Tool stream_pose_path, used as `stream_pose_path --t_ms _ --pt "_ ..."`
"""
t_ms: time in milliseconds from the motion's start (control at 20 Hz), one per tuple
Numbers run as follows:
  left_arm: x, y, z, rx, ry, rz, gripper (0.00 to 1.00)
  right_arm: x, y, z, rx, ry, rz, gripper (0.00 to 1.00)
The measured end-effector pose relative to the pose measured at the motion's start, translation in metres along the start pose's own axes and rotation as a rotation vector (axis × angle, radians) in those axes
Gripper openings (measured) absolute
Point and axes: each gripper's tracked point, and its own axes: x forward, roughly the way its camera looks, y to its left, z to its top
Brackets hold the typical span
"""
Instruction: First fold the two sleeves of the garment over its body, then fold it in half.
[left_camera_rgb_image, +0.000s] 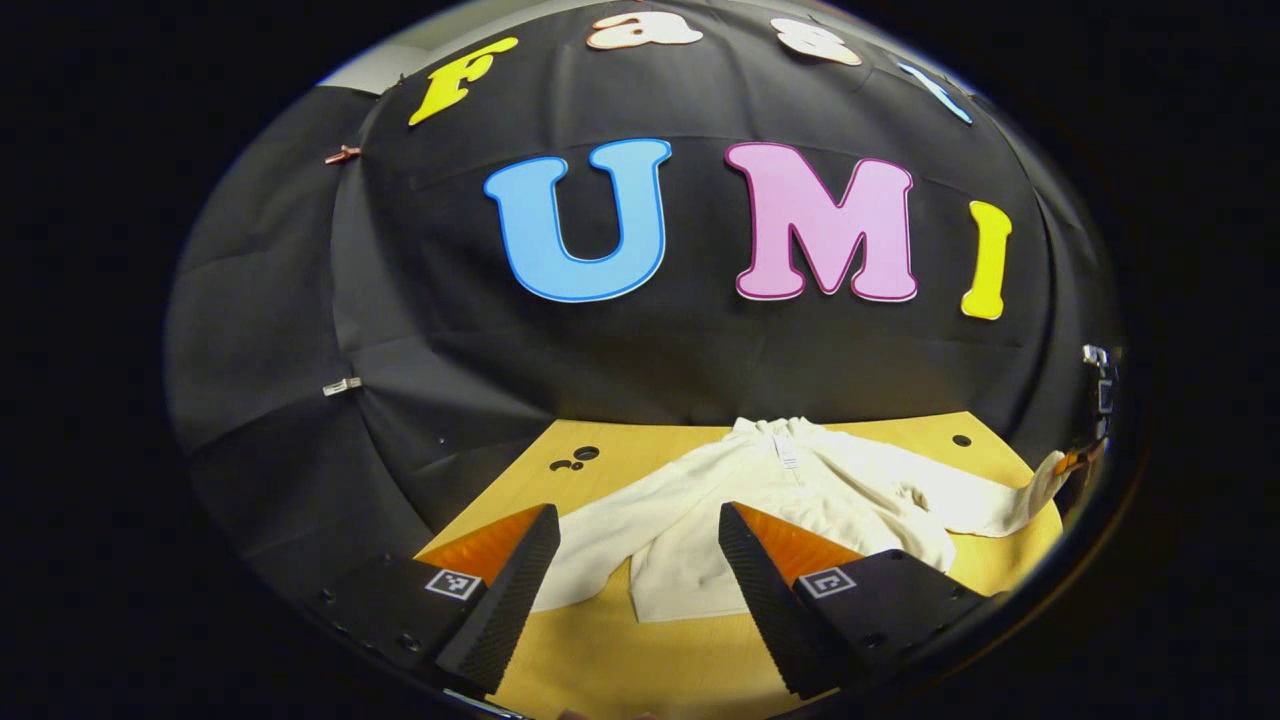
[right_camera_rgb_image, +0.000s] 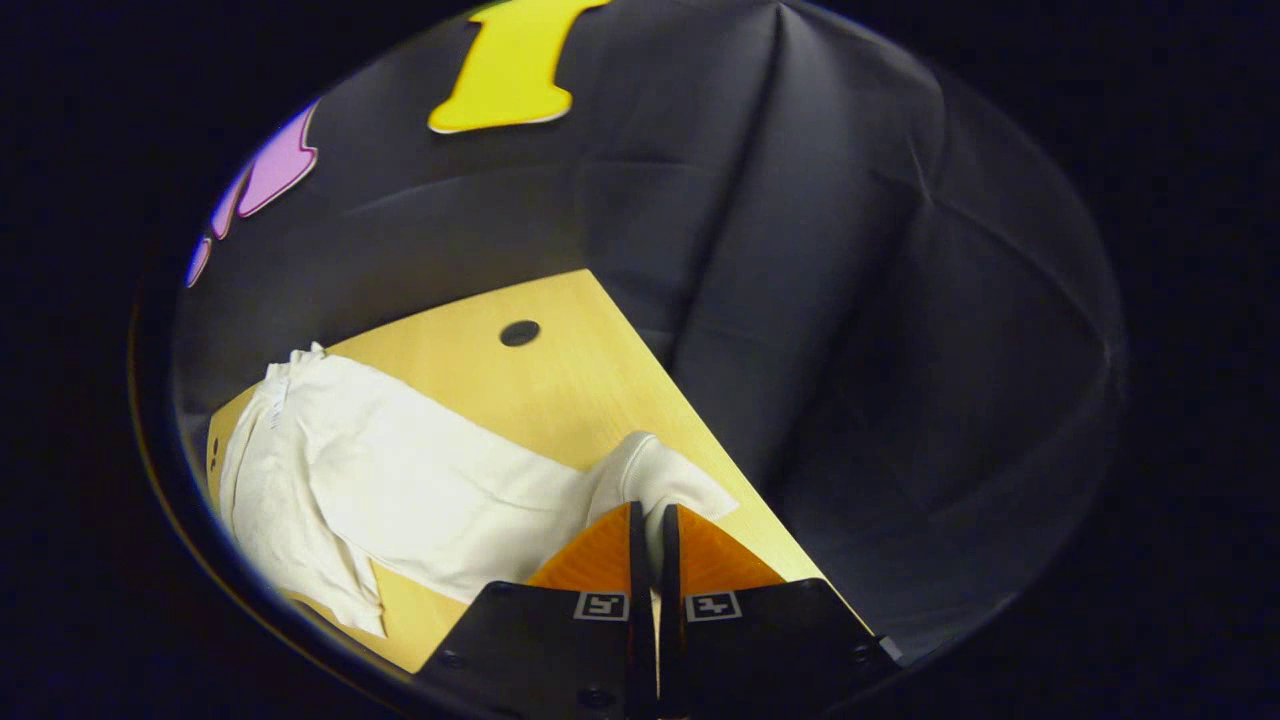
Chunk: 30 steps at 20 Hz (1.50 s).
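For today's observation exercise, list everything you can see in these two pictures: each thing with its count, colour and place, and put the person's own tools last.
garment: one, cream white, lying spread on the table, collar toward the booth wall.
sleeves: two, cream white; one lies out toward the left gripper's side, the other runs to the table's right edge, its cuff end lifted.
table: one, light wood, with small dark round holes near its far edge.
booth wall: black cloth, behind and beside the table.
clips: a few small ones, on the wall cloth.
left gripper: one, jaws wide apart, held above the table's near edge, empty.
right gripper: one, jaws closed on the sleeve's cuff end.
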Motion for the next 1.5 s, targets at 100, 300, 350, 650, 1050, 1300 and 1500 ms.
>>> stream_pose_path --t_ms 100,300,350,650,1050,1300,1500 --pt "-0.003 0.011 -0.003 0.000 -0.004 0.016 0.99 -0.004 0.037 0.029 -0.035 -0.035 0.054 0.06" --pt "-0.010 0.036 -0.009 -0.034 -0.003 0.054 0.99 -0.014 0.116 0.066 -0.078 -0.075 0.159 0.06" --pt "-0.012 0.043 -0.011 -0.044 -0.003 0.068 0.99 -0.020 0.138 0.075 -0.092 -0.086 0.188 0.06" --pt "-0.022 0.091 -0.023 -0.097 0.006 0.151 0.99 -0.048 0.266 0.109 -0.181 -0.143 0.344 0.06" --pt "-0.026 0.135 -0.040 -0.145 0.029 0.226 0.99 -0.092 0.457 0.090 -0.366 -0.159 0.551 0.06" --pt "-0.024 0.162 -0.047 -0.156 0.039 0.263 0.99 -0.111 0.566 0.032 -0.493 -0.122 0.650 0.05" --pt "-0.021 0.181 -0.061 -0.179 0.058 0.299 0.99 -0.134 0.651 -0.008 -0.557 -0.120 0.751 0.05"
